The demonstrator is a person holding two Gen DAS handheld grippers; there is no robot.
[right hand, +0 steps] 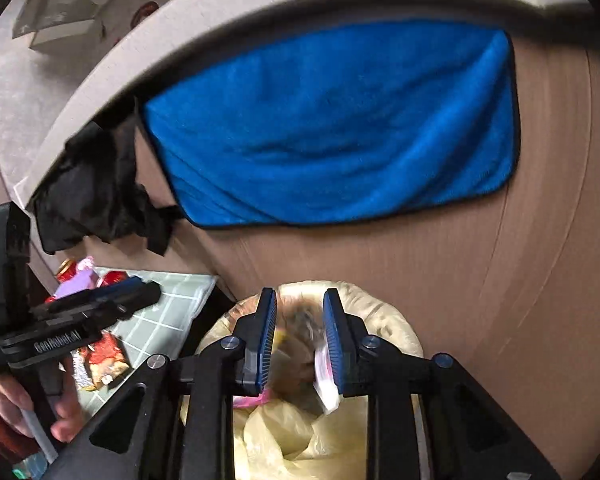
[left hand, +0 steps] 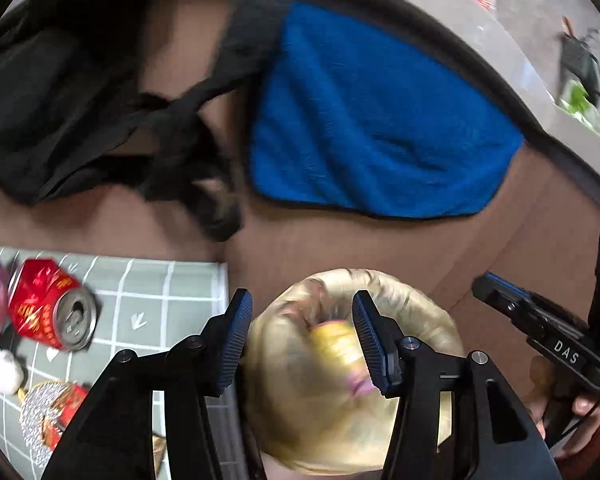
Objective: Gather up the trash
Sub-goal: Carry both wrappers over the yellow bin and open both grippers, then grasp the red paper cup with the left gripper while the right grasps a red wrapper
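A bin lined with a pale yellow bag (left hand: 420,308) stands below both grippers on the brown floor. My left gripper (left hand: 300,336) is open above its mouth, and a blurred yellow and pink wrapper (left hand: 336,344) hangs loose between the fingers, close to the right one. My right gripper (right hand: 300,332) is held narrowly open over the same bag (right hand: 380,312). A clear and pink wrapper (right hand: 326,380) lies against its right finger, and the left pad does not touch it. A crushed red can (left hand: 48,308) and a snack wrapper (left hand: 56,408) lie on a grey checked mat (left hand: 160,288) to the left.
A blue towel (left hand: 372,120) lies on the floor beyond the bin, with a crumpled black cloth (left hand: 60,100) to its left. A pale curved ledge (right hand: 100,72) bounds the floor at the back. A hand (right hand: 4,400) holds the left gripper beside the mat.
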